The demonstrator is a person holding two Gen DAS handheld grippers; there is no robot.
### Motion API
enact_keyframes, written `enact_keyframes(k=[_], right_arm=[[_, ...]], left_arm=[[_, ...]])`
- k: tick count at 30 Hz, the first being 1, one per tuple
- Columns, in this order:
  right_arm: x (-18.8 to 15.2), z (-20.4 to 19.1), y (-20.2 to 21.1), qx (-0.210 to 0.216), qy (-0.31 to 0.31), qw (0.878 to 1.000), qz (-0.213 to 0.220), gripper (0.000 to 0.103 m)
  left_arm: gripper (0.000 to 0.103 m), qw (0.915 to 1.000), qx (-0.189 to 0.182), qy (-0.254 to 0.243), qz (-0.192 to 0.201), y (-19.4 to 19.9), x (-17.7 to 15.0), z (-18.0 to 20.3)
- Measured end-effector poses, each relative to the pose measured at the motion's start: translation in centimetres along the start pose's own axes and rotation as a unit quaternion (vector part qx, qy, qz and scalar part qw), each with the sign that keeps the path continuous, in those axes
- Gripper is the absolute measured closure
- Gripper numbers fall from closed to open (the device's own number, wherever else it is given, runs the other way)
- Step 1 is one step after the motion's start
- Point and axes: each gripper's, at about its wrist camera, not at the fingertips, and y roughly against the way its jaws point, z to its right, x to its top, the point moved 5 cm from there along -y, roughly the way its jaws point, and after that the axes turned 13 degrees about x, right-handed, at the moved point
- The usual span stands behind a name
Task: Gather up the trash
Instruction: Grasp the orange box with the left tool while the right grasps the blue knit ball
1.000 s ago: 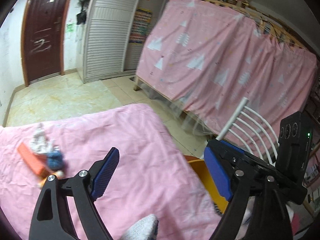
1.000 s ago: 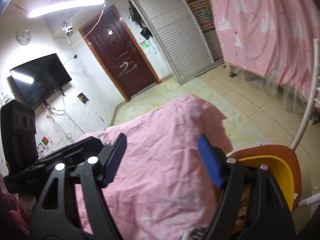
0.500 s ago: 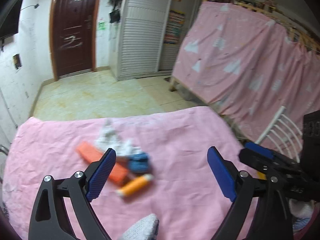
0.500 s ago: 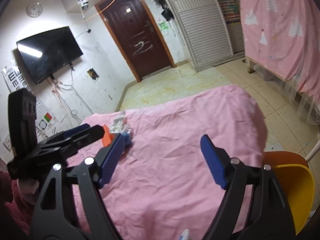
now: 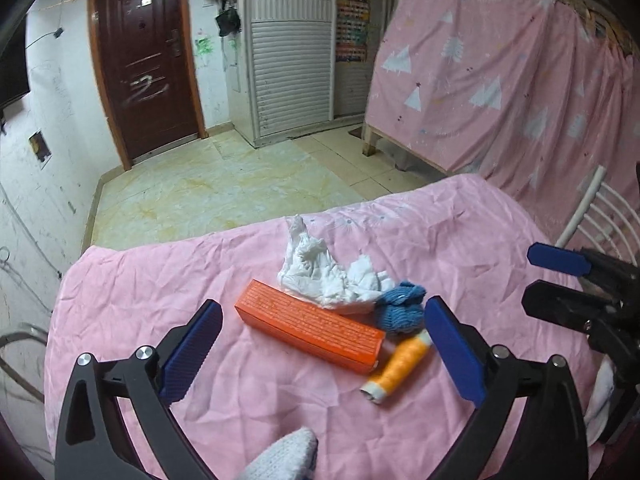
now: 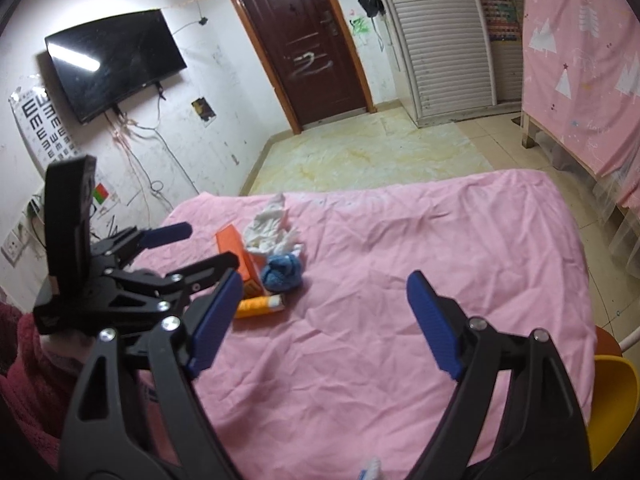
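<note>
A small heap of litter lies on the pink-covered table (image 5: 160, 288): a crumpled white tissue (image 5: 324, 272), an orange box (image 5: 308, 326), a blue knitted wad (image 5: 402, 308) and an orange spool (image 5: 398, 366). My left gripper (image 5: 323, 305) hovers just short of the heap, its jaws opening, pads touching nothing. In the right wrist view the same tissue (image 6: 270, 228), box (image 6: 232, 242), blue wad (image 6: 282, 272) and spool (image 6: 258, 305) lie left of centre. My right gripper (image 6: 326, 280) stands over bare cloth to the right of them, jaws opening, nothing between them.
A yellow bin (image 6: 614, 400) and an orange seat (image 6: 606, 342) stand off the table's right corner. A white chair back (image 5: 600, 216) rises by a pink curtained bed (image 5: 500, 80). Beyond the table lie tiled floor, a door and a wall television (image 6: 116, 60).
Both views have swung left, from the curtained bed and yellow bin to the table. The litter heap has come to the centre of the left view. Both pairs of jaws stand wider.
</note>
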Motion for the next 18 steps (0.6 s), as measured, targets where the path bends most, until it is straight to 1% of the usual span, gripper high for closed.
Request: enact_keyframes(k=[4, 7, 10, 13, 18], right_arm=[[-0.1, 0.0, -1.3, -0.004, 0.004, 1.0, -0.013, 0.022], [0.1, 0.1, -2.1, -0.006, 0.004, 1.0, -0.019, 0.021], [0.2, 0.1, -2.9, -0.006, 0.004, 1.0, -0.026, 0.021], [0.2, -0.1, -3.7, -0.006, 0.008, 0.999, -0.032, 0.021], [0.3, -0.3, -5.1, -0.007, 0.009, 0.999, -0.04, 0.021]], left_arm=[[0.011, 0.9985, -0.024, -0.048, -0.004, -1.5, 0.0, -0.6], [0.011, 0.9971, -0.041, -0.063, -0.007, -2.5, 0.1, -1.1], [0.011, 0.9946, -0.068, -0.076, -0.015, -3.7, 0.2, -1.4], [0.011, 0.9907, -0.107, -0.082, -0.02, -4.4, 0.1, -1.6], [0.011, 0.9821, -0.169, -0.082, -0.013, -4.3, 0.1, -1.5]])
